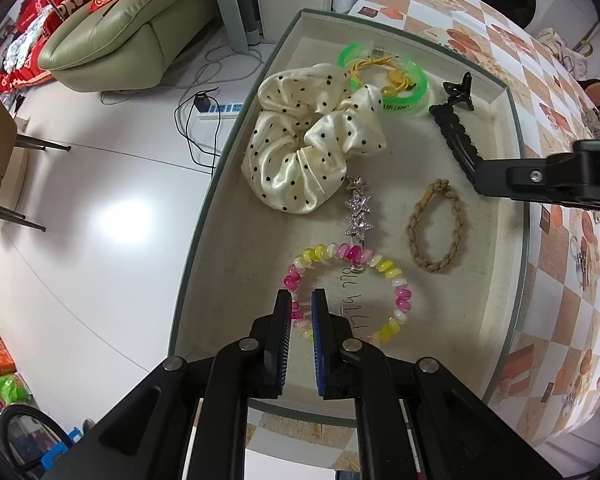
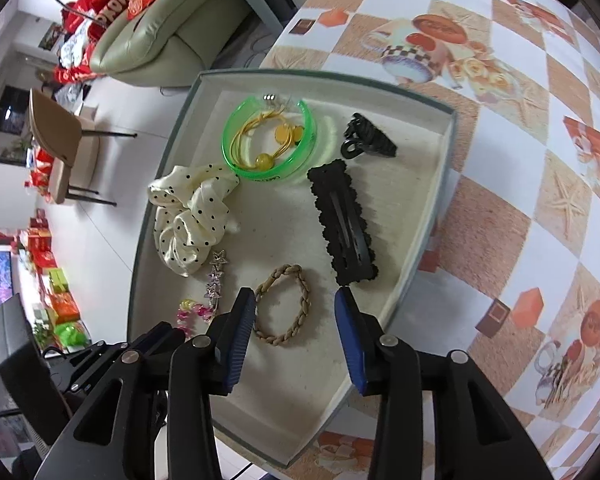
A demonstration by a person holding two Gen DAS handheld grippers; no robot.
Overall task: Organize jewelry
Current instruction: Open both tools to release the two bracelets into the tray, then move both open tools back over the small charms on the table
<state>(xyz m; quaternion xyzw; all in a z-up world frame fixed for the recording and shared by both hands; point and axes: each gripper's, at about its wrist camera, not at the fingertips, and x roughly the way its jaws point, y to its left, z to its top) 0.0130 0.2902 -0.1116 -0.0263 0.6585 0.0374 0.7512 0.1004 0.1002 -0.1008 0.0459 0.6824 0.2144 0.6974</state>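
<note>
We've got the shallow grey-rimmed tray (image 2: pixel 446 184) on the counter nearly filled, our left gripper (image 1: pixel 301 312) pinching the pink-and-yellow beaded bracelet (image 1: pixel 400 280) lying inside, our right gripper's (image 2: pixel 296 316) jaws wide and empty above the braided tan hair tie (image 2: pixel 284 308).
</note>
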